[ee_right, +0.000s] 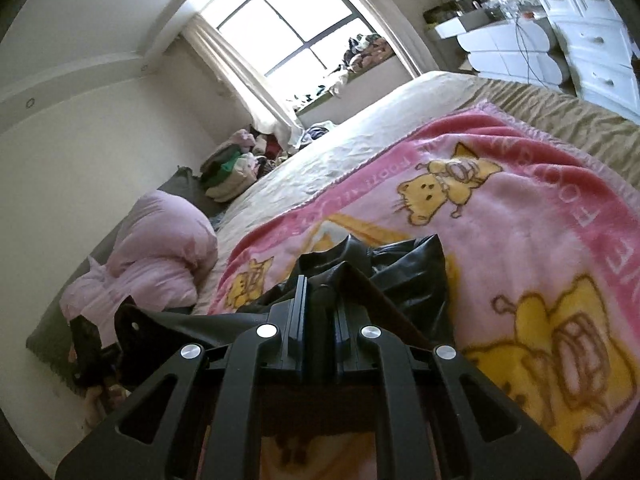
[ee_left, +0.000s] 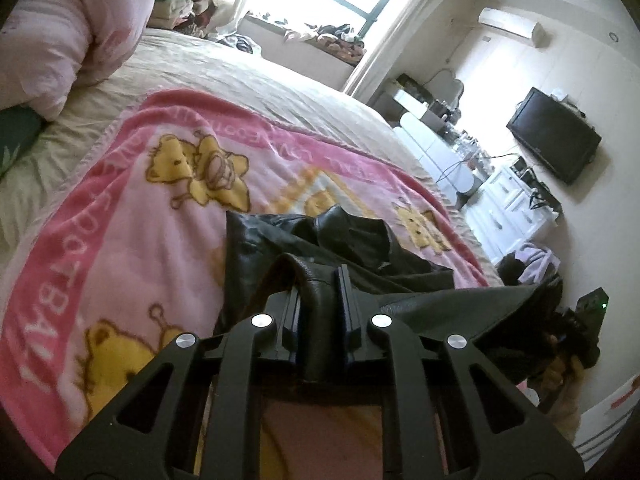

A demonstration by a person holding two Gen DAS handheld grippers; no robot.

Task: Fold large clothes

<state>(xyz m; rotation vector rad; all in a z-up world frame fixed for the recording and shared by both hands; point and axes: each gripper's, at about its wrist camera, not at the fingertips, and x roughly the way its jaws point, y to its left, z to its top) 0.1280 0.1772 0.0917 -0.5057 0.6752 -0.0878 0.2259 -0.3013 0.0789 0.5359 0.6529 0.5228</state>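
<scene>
Over the pink blanket [ee_left: 132, 216] on the bed, both grippers, left [ee_left: 319, 280] and right [ee_right: 320, 292], pinch the black leather garment [ee_left: 360, 240] mid-lift; next, it seems, carry that edge across evenly.

Beige-sheeted bed [ee_left: 280, 76] carries a pink bear-print blanket [ee_left: 132, 216]; a pink duvet [ee_left: 60, 40] beside it.

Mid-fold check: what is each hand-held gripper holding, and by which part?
Both grip the black leather garment: left hand-held gripper and right hand-held gripper each pinch a bunched fold along its near edge.
</scene>
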